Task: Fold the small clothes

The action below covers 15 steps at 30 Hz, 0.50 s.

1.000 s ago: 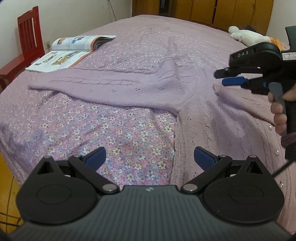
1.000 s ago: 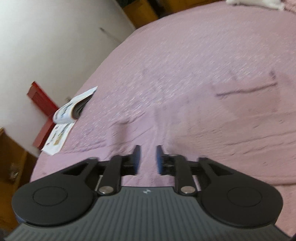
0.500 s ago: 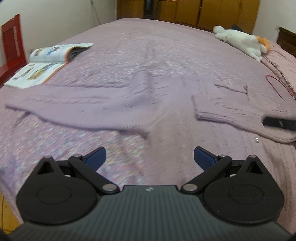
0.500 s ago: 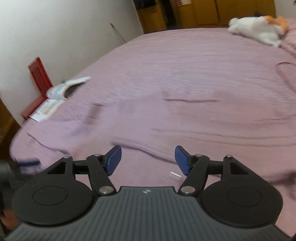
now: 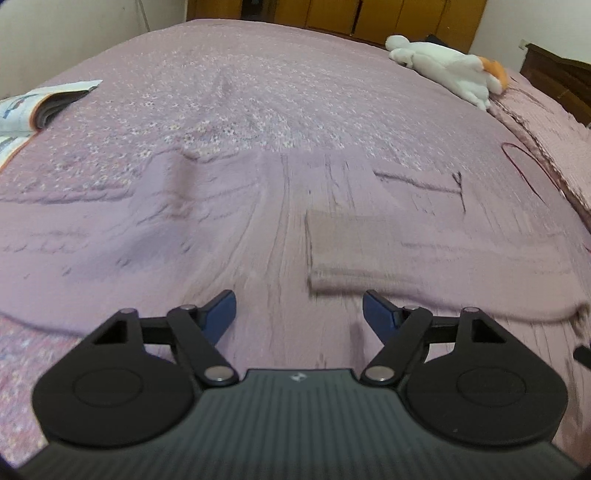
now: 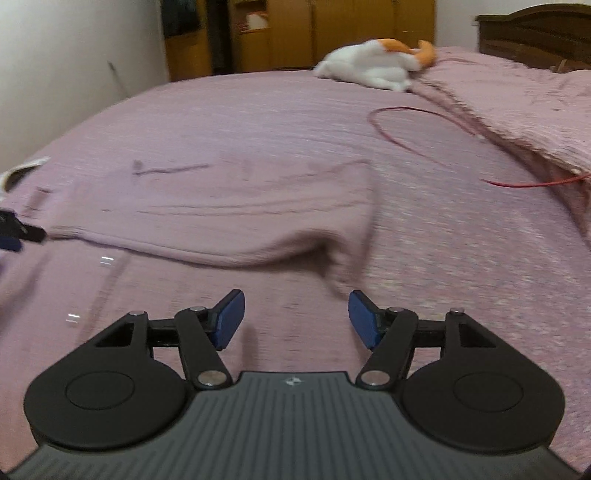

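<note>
The left gripper hangs just above the lilac knitted cardigan; its jaws have just been closing in part but stand apart, with only the knit beneath them and nothing pinched. The right gripper likewise hovers over the cardigan, its blue pads spread and gripping nothing. The cardigan lies flat on the pink floral bedspread, one sleeve folded across its body, the other stretched out toward the open magazine. Beyond the cardigan a red cord loops on the bedspread beside a rumpled pink blanket. Farther still from the cardigan rests a white and orange plush toy, with wooden cupboards behind it
</note>
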Available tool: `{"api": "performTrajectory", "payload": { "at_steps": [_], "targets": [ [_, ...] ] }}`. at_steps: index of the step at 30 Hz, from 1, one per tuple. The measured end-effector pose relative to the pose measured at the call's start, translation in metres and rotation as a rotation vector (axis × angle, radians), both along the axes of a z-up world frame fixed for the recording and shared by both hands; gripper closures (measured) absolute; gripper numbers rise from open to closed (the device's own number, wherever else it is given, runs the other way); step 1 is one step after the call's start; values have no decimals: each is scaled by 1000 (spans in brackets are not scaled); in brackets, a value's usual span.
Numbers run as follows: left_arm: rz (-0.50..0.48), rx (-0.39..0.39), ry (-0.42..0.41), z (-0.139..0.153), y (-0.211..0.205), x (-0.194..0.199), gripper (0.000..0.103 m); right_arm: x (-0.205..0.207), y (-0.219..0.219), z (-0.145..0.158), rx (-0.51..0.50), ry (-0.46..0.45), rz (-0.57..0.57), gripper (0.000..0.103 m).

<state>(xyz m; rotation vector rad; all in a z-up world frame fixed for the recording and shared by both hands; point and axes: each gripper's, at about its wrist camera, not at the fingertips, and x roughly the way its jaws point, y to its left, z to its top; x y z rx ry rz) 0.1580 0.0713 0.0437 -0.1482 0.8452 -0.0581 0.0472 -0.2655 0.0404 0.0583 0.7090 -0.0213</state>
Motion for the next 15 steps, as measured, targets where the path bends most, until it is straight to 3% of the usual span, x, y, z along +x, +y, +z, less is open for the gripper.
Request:
{"api": "performTrajectory", "payload": {
  "at_steps": [6, 11, 13, 15],
  "targets": [
    [3, -18, 18, -8, -11, 28, 26, 13, -14, -12, 14, -21, -68, 50],
    [-5, -46, 1, -13, -22, 34, 28, 24, -16, -17, 40, -31, -85, 52],
    [-32, -41, -12, -14, -29, 34, 49, 27, -14, -17, 38, -37, -84, 53],
    [-27, 19, -22, -14, -38, 34, 79, 28, -12, -18, 25, -46, -85, 62]
  ]
}}
